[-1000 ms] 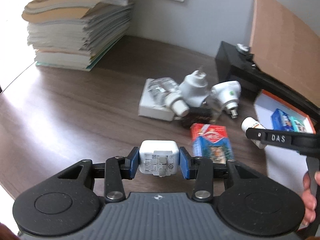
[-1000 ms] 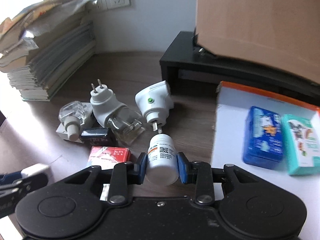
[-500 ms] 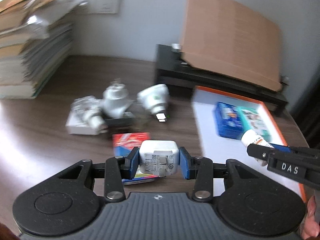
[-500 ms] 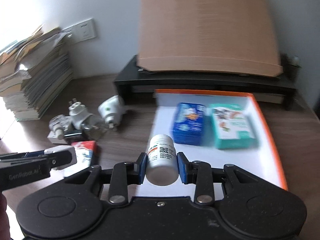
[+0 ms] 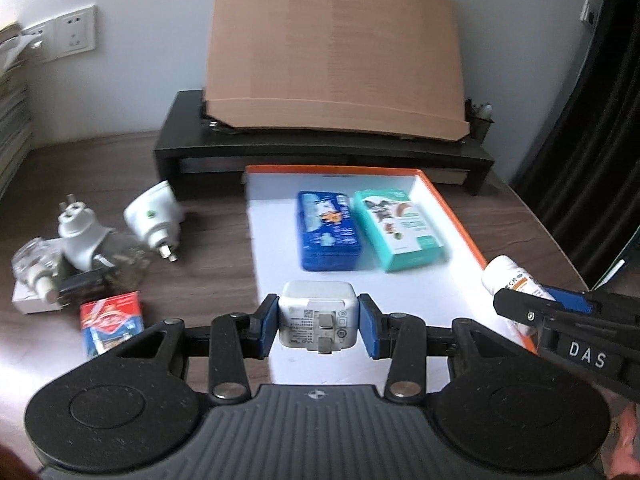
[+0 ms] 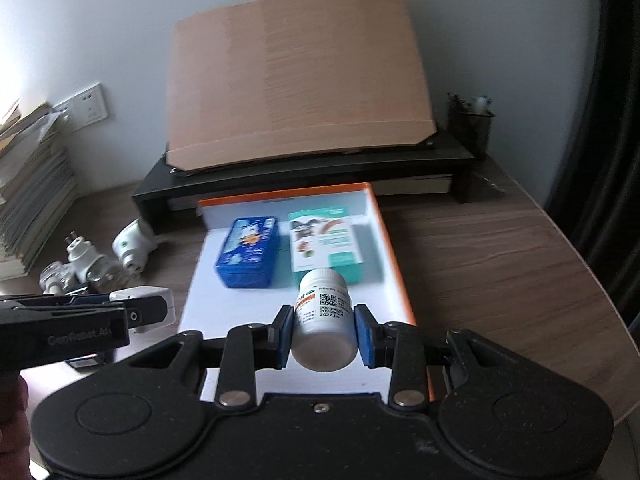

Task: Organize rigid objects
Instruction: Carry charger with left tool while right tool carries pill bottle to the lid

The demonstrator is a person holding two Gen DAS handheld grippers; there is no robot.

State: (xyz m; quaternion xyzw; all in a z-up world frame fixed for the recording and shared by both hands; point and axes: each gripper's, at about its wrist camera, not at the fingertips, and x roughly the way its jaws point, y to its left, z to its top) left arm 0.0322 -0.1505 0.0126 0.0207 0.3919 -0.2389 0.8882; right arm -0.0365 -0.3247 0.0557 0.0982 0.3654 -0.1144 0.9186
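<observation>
Left wrist view: left gripper (image 5: 319, 326) clamped on white charger (image 5: 318, 322), held over the near left part of the orange-rimmed tray (image 5: 452, 216). Blue tin (image 5: 329, 236) and teal box (image 5: 399, 229) lying side by side toward the tray's far edge. Risk: let go from this height, likely to tumble prongs-first or knock the tin. Swung over from the clutter at the tabletop's left edge a second ago.

Right wrist view: right gripper (image 6: 322, 334) pinching white pill bottle (image 6: 323, 318) sideways, above the tray's near right part (just short of the teal box). Could roll off the rim if released lying flat. Previously above bare tabletop.
</observation>
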